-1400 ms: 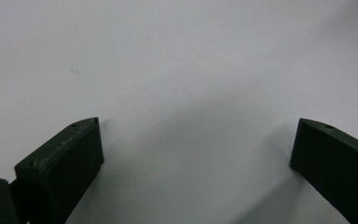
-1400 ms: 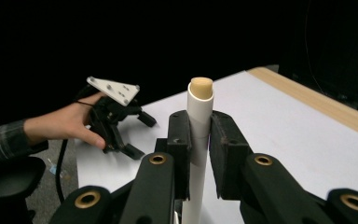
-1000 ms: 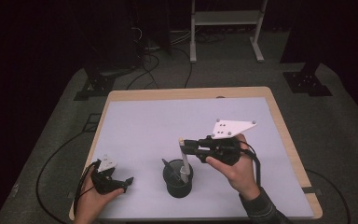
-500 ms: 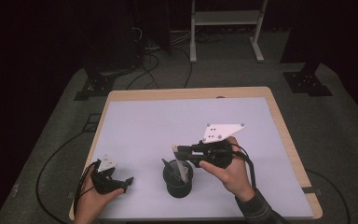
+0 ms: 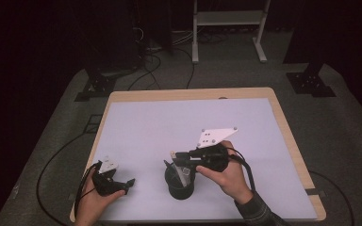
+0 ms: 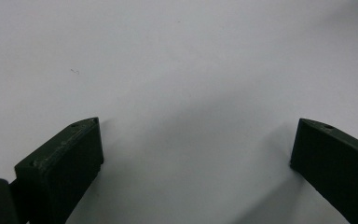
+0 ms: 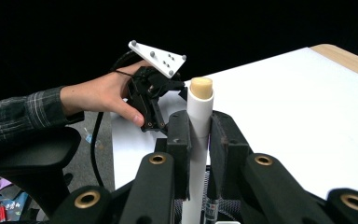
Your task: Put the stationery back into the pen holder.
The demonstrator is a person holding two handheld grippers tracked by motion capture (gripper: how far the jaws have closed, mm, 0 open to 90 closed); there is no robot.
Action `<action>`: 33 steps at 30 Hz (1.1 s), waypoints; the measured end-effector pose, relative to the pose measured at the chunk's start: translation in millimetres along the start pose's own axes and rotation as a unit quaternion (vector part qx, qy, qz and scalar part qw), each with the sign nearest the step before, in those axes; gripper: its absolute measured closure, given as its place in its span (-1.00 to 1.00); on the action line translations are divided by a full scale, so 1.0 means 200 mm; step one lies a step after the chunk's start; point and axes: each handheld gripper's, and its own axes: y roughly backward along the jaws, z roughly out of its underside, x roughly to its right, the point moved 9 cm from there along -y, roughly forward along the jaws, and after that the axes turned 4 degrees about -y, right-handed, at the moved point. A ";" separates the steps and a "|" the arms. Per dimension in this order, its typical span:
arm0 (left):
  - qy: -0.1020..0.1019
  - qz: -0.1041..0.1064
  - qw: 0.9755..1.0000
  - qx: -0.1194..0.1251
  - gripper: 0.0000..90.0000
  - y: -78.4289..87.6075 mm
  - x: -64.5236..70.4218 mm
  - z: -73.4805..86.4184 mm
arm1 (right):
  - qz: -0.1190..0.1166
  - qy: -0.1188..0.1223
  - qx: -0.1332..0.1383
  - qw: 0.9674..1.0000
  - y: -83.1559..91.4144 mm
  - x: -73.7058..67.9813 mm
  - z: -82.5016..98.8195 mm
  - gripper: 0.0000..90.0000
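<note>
- White tube (image 7: 199, 122) with a tan tip, upright, clamped between the pads of the right gripper (image 5: 181, 161), over the black cup (image 5: 179, 184).
- Black cup near the front edge of the table (image 5: 283, 122), about midway along it; dark pen (image 5: 170, 167) leaning inside.
- Left gripper (image 5: 122, 184) near the front left corner, jaws wide apart, nothing between them, low over the bare white surface.

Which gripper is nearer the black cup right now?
Right. The right gripper sits just above the black cup, clamped on a white tube. The left gripper rests on the table, off to the cup's left, jaws open.
</note>
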 end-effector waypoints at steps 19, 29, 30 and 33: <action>0.000 0.000 1.000 0.000 -0.97 0.00 0.00 0.00 | -0.005 -0.007 -0.035 0.999 -0.08 0.01 0.11 0.73; 0.000 0.000 1.000 -0.001 -0.97 0.00 0.00 0.00 | -0.003 -0.010 -0.057 0.998 -0.13 0.01 0.17 0.73; 0.000 0.000 1.000 -0.001 -0.97 0.00 0.00 0.00 | -0.002 -0.009 -0.059 0.998 -0.14 0.02 0.17 0.73; 0.000 0.000 1.000 -0.001 -0.97 0.00 0.00 0.00 | -0.001 -0.008 -0.066 0.998 -0.15 0.02 0.19 0.73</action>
